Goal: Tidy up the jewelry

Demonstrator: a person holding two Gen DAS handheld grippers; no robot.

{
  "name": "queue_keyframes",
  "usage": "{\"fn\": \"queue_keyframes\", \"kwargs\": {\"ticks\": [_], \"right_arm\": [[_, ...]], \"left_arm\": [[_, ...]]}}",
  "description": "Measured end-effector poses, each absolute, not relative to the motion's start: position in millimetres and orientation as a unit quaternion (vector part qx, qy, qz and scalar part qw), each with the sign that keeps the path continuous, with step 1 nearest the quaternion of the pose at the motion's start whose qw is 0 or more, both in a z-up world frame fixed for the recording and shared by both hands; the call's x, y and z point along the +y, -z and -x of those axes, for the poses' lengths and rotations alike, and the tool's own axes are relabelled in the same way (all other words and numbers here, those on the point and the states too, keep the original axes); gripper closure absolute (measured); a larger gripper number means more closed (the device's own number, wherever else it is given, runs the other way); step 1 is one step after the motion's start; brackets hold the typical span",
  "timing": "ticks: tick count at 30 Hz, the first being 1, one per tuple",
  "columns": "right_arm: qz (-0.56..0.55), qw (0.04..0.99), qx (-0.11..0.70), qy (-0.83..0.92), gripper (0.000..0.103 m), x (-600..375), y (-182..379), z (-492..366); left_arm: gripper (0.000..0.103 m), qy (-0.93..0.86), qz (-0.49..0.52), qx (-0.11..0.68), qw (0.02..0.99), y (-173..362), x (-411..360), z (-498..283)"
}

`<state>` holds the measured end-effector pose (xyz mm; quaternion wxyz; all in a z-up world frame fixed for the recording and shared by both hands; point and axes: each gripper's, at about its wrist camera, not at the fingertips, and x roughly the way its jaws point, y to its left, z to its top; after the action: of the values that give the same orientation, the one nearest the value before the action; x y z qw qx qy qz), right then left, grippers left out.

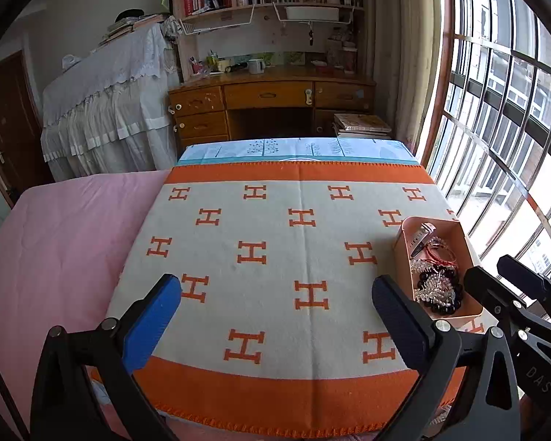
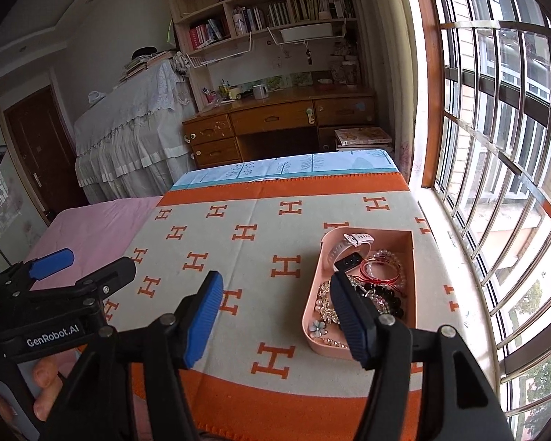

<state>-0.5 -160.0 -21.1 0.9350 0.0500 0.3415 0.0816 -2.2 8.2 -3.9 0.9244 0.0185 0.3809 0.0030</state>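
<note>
A pink tray [image 2: 414, 275] sits on the right side of the orange-and-cream H-pattern blanket [image 2: 257, 268]. It holds a white smartwatch [image 2: 349, 253], red string bracelets [image 2: 382, 270], dark bead bracelets [image 2: 389, 297], crystal pieces and a small flower clip [image 2: 317, 327]. The tray also shows in the left wrist view [image 1: 402, 253]. My right gripper [image 2: 275, 316] is open and empty, its right finger over the tray's near left part. My left gripper [image 1: 275, 316] is open and empty above the blanket, left of the tray.
The blanket lies on a bed with a pink sheet [image 1: 55, 239] to the left. A barred window [image 2: 496, 147] runs close along the right. A wooden desk [image 1: 272, 99] with bookshelves and a cloth-covered piano [image 1: 106, 103] stand beyond the bed's far end.
</note>
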Motion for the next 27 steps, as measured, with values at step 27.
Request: {"fn": "queue_keyframes", "kwargs": {"ticks": [27], "right_arm": [[-0.044,0.934,0.342,-0.091,0.042,-147,26,2]], "left_arm": [[0.001,0.002,-0.023,0.388,0.922,8,12,2]]}}
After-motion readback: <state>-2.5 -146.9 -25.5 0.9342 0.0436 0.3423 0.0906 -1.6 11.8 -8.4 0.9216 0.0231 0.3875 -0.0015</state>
